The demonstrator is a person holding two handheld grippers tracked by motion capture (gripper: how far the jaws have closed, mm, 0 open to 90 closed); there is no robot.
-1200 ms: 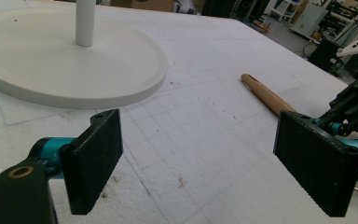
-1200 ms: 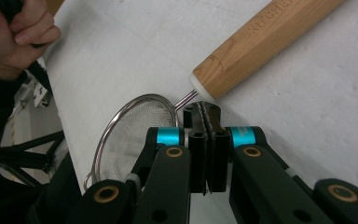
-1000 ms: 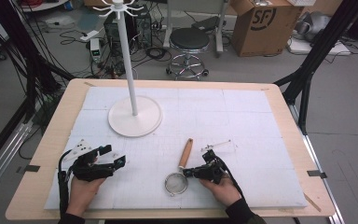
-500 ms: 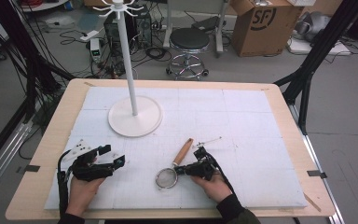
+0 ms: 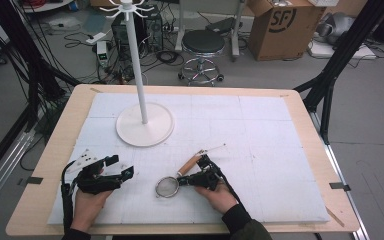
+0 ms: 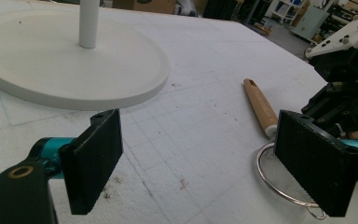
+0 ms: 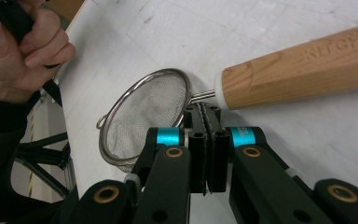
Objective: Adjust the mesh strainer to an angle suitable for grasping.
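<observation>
White padding covers the bench (image 5: 300, 105), where a white stand (image 5: 145, 125) rises from its round base at the far left. Both hands lie low at the near edge. The left claw (image 5: 122, 167) rests level, jaws apart and holding nothing. The right claw (image 7: 206, 113), jaws pressed together, sits at the strainer's wire neck. The strainer (image 5: 168, 187) lies flat near the middle front, wooden handle (image 5: 188, 163) pointing away and right, its mesh bowl holding nothing visible.

White hook stand (image 5: 144, 120) on padded table (image 5: 260, 125), stool (image 5: 203, 42), cardboard box (image 5: 280, 22) behind
</observation>
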